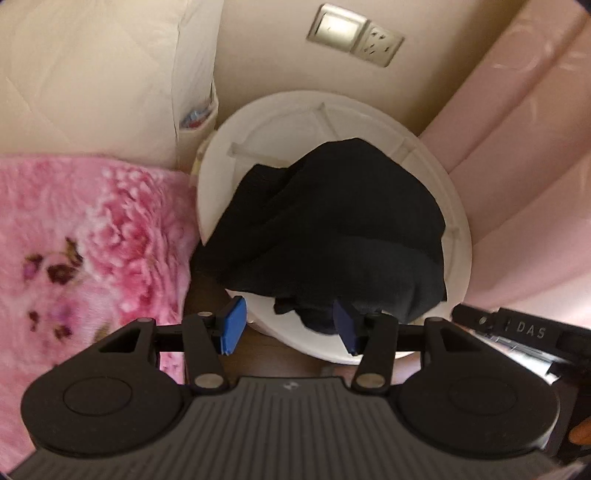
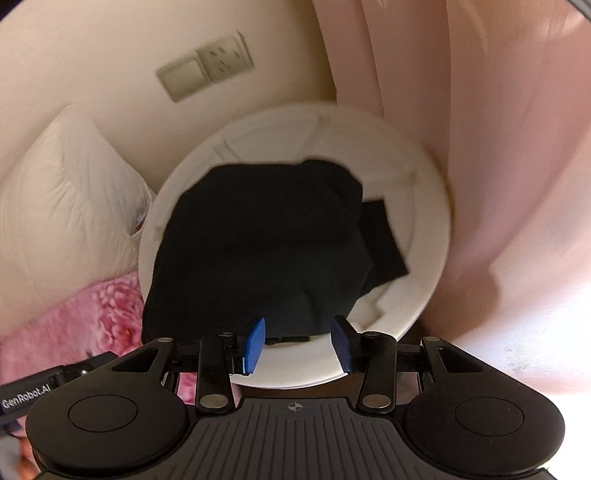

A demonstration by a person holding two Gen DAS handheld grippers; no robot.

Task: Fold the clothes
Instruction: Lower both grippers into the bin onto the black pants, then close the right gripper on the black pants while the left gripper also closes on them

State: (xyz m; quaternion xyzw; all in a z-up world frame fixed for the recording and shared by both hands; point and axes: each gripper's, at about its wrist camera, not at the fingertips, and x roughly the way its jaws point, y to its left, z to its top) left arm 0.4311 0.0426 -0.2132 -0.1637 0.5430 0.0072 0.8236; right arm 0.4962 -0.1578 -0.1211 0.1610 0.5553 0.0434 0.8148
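Black cloth, a crumpled dark garment (image 1: 332,229), lies heaped on a round white table (image 1: 460,254) in the view from my left wrist, its near edge spilling over the table's near rim. My left gripper (image 1: 290,330) hangs above that near edge with its jaws spread wide; the blue pads (image 1: 233,325) clasp nothing, though the right-hand pad sits close against a dangling fold of the fabric, and I cannot tell whether it touches. A pink flowered blanket (image 1: 85,251) fills the left side, a cream quilted pillow (image 1: 88,74) lies beyond it, and a wall switch and socket plate (image 1: 354,35) sits on the far wall. Pale pink curtains (image 1: 528,147) hang on the right. A corner of my other tool shows at the right edge.

From my right wrist, the same black garment (image 2: 258,243) covers most of the round white table (image 2: 424,236), with a flat dark flap reaching out on its right side. My right gripper (image 2: 299,341) is released, its jaws standing apart just over the garment's near hem, with cloth seen between the pads (image 2: 255,343) but not pinched. The pillow (image 2: 70,192) and blanket (image 2: 88,317) lie to the left, the switch plate (image 2: 205,66) on the far wall and the curtains (image 2: 498,147) to the right. This view is somewhat blurred.
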